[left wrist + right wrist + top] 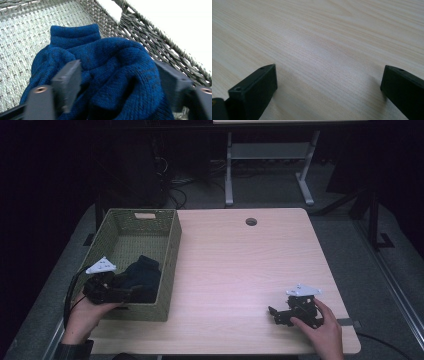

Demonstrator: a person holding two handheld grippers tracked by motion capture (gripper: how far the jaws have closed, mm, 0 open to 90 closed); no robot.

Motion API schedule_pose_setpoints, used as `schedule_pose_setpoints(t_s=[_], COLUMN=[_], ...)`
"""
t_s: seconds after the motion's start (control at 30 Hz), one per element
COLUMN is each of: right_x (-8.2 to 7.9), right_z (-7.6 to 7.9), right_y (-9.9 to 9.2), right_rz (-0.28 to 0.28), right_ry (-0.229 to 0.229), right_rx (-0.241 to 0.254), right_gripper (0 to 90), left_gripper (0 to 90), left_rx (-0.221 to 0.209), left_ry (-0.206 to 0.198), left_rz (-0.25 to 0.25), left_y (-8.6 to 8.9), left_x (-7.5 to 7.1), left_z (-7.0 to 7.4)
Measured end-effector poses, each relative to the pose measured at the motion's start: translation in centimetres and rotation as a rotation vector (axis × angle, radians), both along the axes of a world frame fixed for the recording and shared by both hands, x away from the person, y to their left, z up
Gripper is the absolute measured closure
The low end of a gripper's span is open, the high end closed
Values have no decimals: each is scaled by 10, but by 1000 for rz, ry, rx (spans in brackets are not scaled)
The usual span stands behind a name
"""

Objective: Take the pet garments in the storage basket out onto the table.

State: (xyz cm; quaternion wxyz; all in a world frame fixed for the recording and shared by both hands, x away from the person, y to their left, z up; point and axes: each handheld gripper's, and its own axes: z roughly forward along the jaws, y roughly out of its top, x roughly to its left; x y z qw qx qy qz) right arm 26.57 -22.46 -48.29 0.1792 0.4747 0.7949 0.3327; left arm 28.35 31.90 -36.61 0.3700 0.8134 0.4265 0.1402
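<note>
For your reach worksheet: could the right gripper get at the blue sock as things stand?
Probably not directly: the right gripper sits across the table, and the basket wall stands between it and the sock.

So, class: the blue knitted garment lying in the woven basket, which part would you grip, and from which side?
Probably the raised bunched fold of the blue knitted garment, from above: it stands proud of the woven basket, whose walls block the sides. The left gripper already has its open jaws astride that fold.

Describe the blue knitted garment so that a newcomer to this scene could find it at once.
Start at the woven basket on the table's left side. Inside, at its near end, lies the blue knitted garment, bunched between the left gripper's jaws. It is the basket's one soft, dark item.
</note>
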Motion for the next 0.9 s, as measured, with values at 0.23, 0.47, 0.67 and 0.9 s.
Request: schedule_pose_setpoints(t_s=[0.23, 0.47, 0.67, 0.9], right_x=[0, 0, 0, 0], right_z=[0, 0, 0, 0], right_y=[0, 0, 0, 0], right_rz=[0, 0, -1, -1], right_ry=[0, 0, 0, -1], right_rx=[0, 0, -1, -3], right_gripper=[4, 4, 4, 4], left_gripper=[585, 709, 713, 713], left_rx=[5, -5, -22, -54], left_ry=[9, 19, 7, -23], left_rz=[-38, -36, -27, -10], left_y=[1, 4, 9, 16], left_x=[0, 2, 6, 10], left_z=[0, 0, 5, 18])
